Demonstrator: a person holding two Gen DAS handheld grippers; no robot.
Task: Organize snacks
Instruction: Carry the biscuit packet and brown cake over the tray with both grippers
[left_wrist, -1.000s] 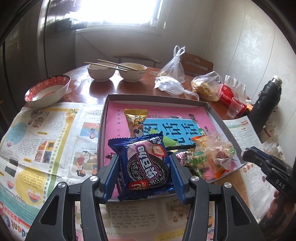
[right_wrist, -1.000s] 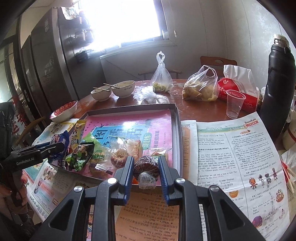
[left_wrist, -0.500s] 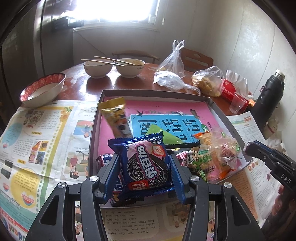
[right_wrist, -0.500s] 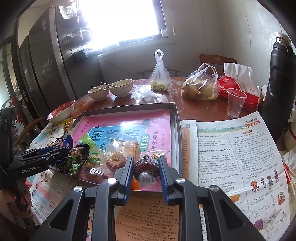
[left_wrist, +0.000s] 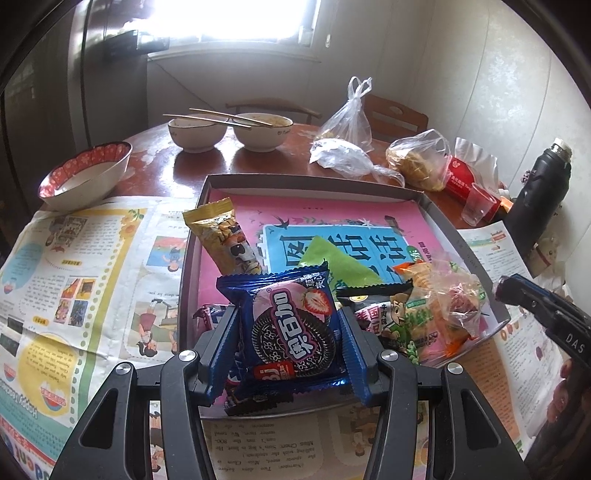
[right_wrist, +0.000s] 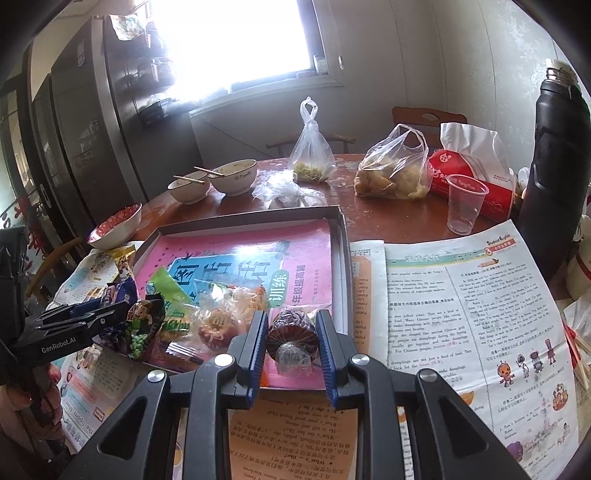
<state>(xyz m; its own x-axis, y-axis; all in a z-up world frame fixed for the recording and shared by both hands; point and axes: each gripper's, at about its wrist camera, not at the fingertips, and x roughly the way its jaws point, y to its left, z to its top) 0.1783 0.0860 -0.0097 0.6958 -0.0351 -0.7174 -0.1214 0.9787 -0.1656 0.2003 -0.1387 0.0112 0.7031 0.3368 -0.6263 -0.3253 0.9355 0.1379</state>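
Left gripper (left_wrist: 288, 334) clamped on a blue cookie packet (left_wrist: 291, 328), held over the near edge of the grey tray (left_wrist: 461, 243). Right gripper (right_wrist: 291, 341) closed tight on a dark wrapped snack (right_wrist: 291, 332) above the tray's near right corner. Other snacks heaped in the tray's near end; yellow packet (left_wrist: 225, 240) leaning on its left wall. Tray sits on newspaper (right_wrist: 461, 314) on the table (left_wrist: 295, 155).

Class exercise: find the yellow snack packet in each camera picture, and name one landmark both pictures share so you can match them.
Left wrist view: the yellow snack packet leans on the tray's left wall, above the held blue biscuit packet.
Right wrist view: the same packet is small, at the tray's far left edge.
Shared landmark: the pink book lining the tray.
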